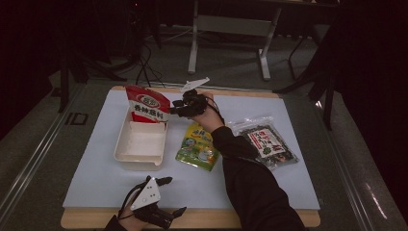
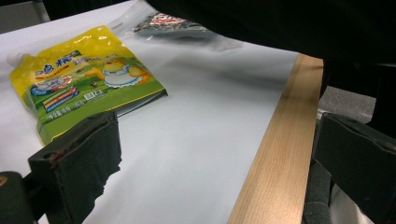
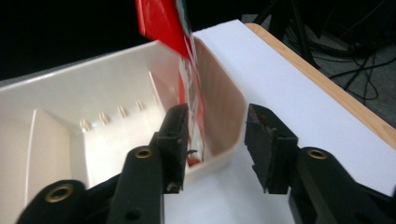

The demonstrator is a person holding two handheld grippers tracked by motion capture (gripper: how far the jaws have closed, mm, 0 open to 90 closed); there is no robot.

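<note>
Snack bag in tray (pouch to right).

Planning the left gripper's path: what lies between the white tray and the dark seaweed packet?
In the high view, the yellow-green pouch lies flat on the sheet between the white tray and the seaweed packet.

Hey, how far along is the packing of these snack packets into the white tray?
One done: the red snack bag stands in the white plastic tray, leaning on its far wall. The right gripper is open beside it, nothing between its fingers. The yellow spouted pouch and clear seaweed packet lie on the table.
</note>
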